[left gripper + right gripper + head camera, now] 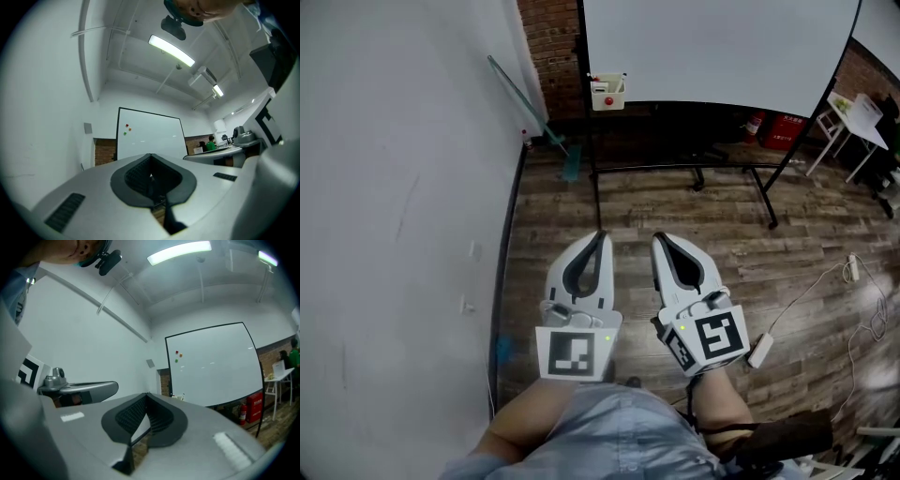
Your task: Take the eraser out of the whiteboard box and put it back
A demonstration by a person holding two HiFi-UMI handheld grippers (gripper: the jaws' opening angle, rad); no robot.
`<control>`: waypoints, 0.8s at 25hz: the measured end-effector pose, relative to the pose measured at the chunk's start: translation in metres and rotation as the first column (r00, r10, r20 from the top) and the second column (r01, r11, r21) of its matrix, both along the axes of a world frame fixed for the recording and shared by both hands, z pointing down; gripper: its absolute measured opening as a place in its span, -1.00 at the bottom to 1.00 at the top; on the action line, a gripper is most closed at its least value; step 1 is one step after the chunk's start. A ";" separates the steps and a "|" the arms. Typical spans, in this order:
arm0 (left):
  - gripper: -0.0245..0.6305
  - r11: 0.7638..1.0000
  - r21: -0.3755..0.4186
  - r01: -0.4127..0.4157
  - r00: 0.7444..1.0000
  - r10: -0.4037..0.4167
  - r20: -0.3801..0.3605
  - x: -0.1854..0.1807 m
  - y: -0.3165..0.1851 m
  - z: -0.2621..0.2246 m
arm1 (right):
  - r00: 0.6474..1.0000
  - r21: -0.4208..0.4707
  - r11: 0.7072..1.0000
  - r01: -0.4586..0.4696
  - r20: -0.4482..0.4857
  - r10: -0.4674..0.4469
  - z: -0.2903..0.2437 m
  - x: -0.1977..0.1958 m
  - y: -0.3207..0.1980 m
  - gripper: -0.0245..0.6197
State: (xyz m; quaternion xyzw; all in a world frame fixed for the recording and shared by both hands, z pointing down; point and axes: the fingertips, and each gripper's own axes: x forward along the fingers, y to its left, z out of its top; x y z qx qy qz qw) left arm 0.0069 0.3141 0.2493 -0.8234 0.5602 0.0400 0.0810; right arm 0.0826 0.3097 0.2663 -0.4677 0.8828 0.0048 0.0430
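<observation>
A small pale box [607, 92] with something red showing in it hangs at the lower left corner of the whiteboard [712, 47], far ahead across the wood floor. I cannot make out the eraser itself. My left gripper [602, 236] and right gripper [657, 240] are held side by side close to my body, both pointing toward the board, both shut with nothing between the jaws. The left gripper view shows the shut left gripper [151, 157] below the distant whiteboard [149, 136]. In the right gripper view, the right gripper [146, 396] is shut too, with the box [180, 397] small beyond it.
A white wall [394, 187] runs along the left, with a long-handled broom [525, 98] leaning on it. The whiteboard's black stand legs [694, 169] spread over the floor. Red fire extinguishers [783, 131] and a white table [862, 117] stand at right. A power strip with cable [853, 267] lies on the floor.
</observation>
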 end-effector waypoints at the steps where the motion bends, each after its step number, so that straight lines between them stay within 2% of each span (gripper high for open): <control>1: -0.91 1.000 0.007 -0.005 1.000 0.005 0.003 -0.001 -0.011 -0.002 | 1.000 -0.002 1.000 -0.001 0.000 0.001 0.000 -0.002 -0.011 -0.91; 11: -0.91 0.998 0.036 -0.058 0.998 0.059 -0.022 -0.028 -0.109 -0.014 | 1.000 0.005 1.000 -0.024 -0.017 0.024 -0.011 -0.038 -0.112 -0.91; 20: -0.91 0.996 0.013 -0.093 0.995 0.093 -0.040 -0.054 -0.161 -0.006 | 0.997 0.000 0.998 -0.057 -0.043 0.057 -0.009 -0.065 -0.162 -0.91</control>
